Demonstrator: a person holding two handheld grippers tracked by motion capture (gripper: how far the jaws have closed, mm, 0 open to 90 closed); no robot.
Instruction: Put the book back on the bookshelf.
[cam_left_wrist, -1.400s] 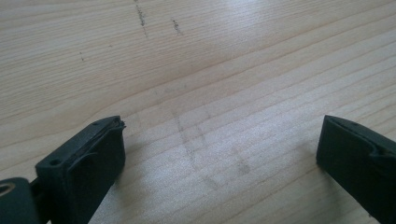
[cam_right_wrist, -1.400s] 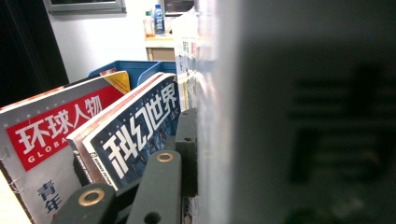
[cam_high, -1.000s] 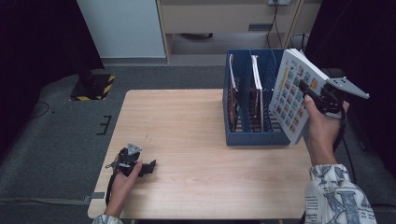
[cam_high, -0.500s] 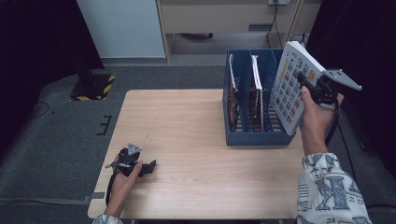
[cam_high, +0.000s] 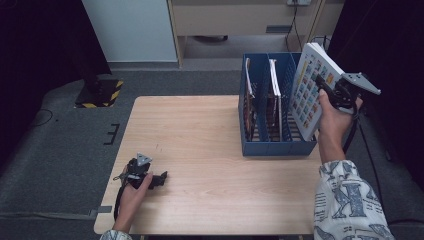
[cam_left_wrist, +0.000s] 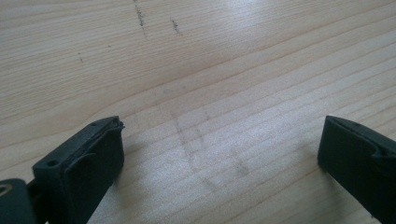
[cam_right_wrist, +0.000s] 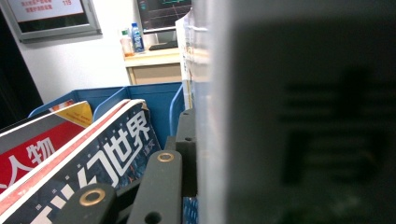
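Note:
A thick book (cam_high: 311, 90) with a grid of small coloured pictures on its cover hangs tilted over the right compartment of the blue file rack (cam_high: 277, 148). My right gripper (cam_high: 321, 86) is shut on its upper right edge. In the right gripper view the book (cam_right_wrist: 289, 116) is a blurred slab, with one black finger (cam_right_wrist: 187, 140) pressed against its left face; the other finger is hidden behind it. My left gripper (cam_high: 160, 178) lies on the wooden table (cam_high: 200, 130) near its front left corner. It stands open (cam_left_wrist: 219, 154) with bare wood between the jaws.
The rack's left and middle compartments hold upright magazines (cam_high: 272, 100); a red one (cam_right_wrist: 37, 154) and a dark blue one (cam_right_wrist: 107, 154) lean below the held book. A pale cabinet (cam_high: 240, 17) stands beyond the table, with grey floor around it.
The right hand has carried the book a little left toward the rack and turned it more upright. The left hand and its gripper have not moved.

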